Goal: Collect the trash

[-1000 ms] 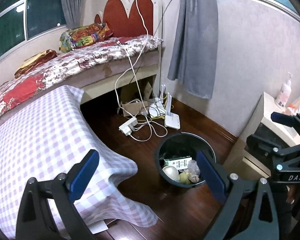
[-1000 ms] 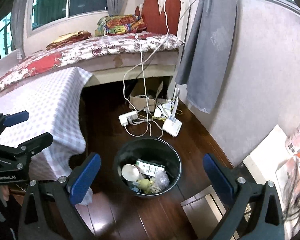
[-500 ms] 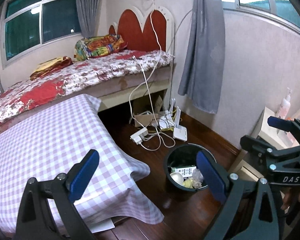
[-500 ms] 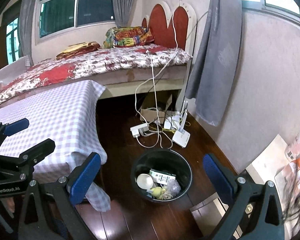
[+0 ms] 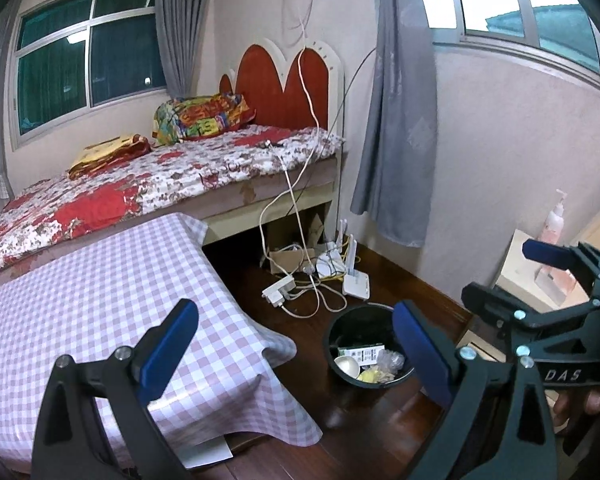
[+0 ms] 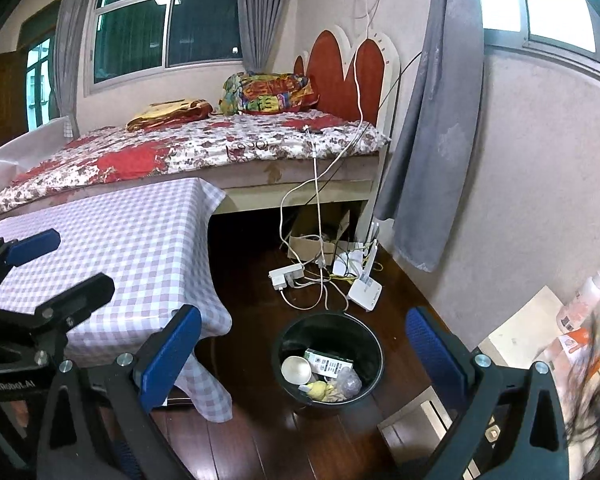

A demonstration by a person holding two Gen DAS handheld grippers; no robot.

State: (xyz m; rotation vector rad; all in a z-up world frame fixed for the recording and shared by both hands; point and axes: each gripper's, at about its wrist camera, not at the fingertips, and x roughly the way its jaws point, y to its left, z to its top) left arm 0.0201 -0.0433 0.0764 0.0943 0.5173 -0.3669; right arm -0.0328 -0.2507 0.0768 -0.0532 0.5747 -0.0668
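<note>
The left gripper and right gripper both have their blue-padded fingers spread wide, holding and touching nothing. The round black plastic trash bin stands on the dark wooden floor, below both grippers, with a white bowl, a small carton and crumpled wrappers inside. To its left hangs the lilac checked tablecloth; beyond it lies a tangle of white cables near the floral-quilted bed.
</note>
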